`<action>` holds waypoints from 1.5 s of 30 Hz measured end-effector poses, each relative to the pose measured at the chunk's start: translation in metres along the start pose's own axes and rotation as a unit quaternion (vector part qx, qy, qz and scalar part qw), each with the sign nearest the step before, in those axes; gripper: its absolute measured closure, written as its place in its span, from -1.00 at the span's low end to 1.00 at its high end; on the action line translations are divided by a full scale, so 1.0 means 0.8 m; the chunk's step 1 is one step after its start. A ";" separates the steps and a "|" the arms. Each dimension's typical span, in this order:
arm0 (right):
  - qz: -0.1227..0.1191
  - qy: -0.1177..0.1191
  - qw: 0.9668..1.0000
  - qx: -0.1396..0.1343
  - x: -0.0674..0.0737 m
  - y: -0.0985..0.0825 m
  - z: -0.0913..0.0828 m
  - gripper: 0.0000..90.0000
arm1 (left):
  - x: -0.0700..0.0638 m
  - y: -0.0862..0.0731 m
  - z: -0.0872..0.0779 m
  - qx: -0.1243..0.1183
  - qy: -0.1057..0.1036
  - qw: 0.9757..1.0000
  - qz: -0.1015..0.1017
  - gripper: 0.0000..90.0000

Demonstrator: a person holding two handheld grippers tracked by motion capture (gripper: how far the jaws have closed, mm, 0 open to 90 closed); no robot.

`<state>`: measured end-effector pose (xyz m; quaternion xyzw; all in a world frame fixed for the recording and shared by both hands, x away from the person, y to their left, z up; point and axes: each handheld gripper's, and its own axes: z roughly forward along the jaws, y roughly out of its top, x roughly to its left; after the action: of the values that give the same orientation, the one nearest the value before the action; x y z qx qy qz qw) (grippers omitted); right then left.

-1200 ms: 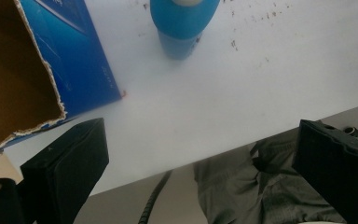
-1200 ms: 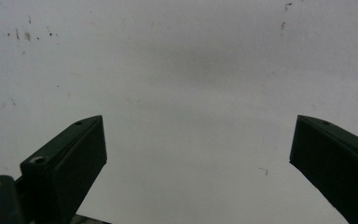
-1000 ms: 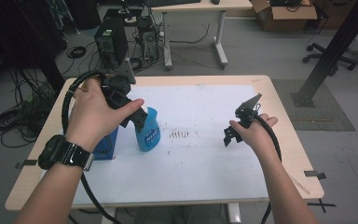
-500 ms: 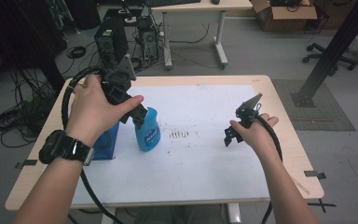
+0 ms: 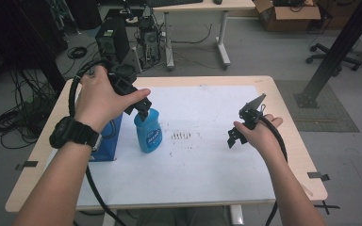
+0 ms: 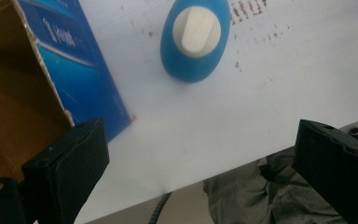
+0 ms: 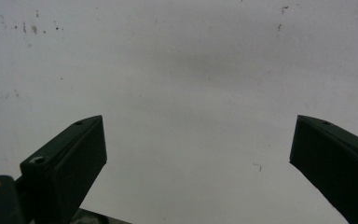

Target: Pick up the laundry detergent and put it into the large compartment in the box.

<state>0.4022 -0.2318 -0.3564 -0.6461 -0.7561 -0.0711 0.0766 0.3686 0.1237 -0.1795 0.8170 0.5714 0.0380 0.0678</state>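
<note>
In the high view, a wooden worktop (image 5: 292,117) carries a large white sheet (image 5: 207,136) that covers most of it. The sheet has a patch of small dark marks (image 5: 181,135) near its middle. A blue bottle (image 5: 149,132) stands upright on the sheet, left of these marks, and a blue box (image 5: 107,141) stands just beside it at the left edge of the sheet. The left gripper (image 5: 141,110) hangs directly above the bottle, very close to its top. The right gripper (image 5: 245,125) is well apart, over the right part of the sheet. The floor around is grey. Behind the worktop there are computer cases (image 5: 113,37), many black cables (image 5: 14,117), another desk (image 5: 202,9), a cardboard carton (image 5: 287,9) and an office chair (image 5: 330,47). A black metal post (image 5: 339,47) rises at the right.

In the left gripper view, the fingers (image 6: 70,163) are wide apart and hold nothing. The bottle (image 6: 193,51) is seen from above, with its white cap (image 6: 196,30) in the middle. The box (image 6: 70,65) is open and brown inside. The sheet (image 6: 261,93) shows some dark spots.

In the right gripper view, the fingers (image 7: 70,158) are also wide apart and empty. Under them is the white sheet (image 7: 191,93) with a few small spots.
</note>
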 end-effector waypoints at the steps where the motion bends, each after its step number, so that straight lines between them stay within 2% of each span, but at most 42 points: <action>1: 0.000 0.000 1.000 0.000 0.000 0.000 0.000 -0.91 | 0.000 0.000 0.000 0.000 0.000 1.000 0.000 -0.91; 15: -0.015 -0.003 1.000 0.002 0.000 0.003 0.002 -0.91 | 0.006 0.037 0.016 -0.003 -0.012 1.000 0.021 -0.90; 20: -0.010 -0.003 1.000 0.002 -0.002 0.005 0.002 -0.91 | 0.005 0.046 0.019 -0.004 -0.015 0.999 0.032 -0.90; 35: -0.012 -0.005 1.000 0.003 -0.005 0.002 0.002 -0.91 | 0.000 0.060 0.037 -0.002 -0.011 0.999 0.051 -0.91; 45: -0.012 -0.003 1.000 0.003 -0.007 -0.001 0.003 -0.91 | -0.005 0.064 0.057 0.005 -0.018 0.998 0.058 -0.91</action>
<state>0.4025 -0.2365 -0.3600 -0.6366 -0.7645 -0.0675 0.0753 0.4211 0.0995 -0.2167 0.8497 0.5218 0.0243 0.0716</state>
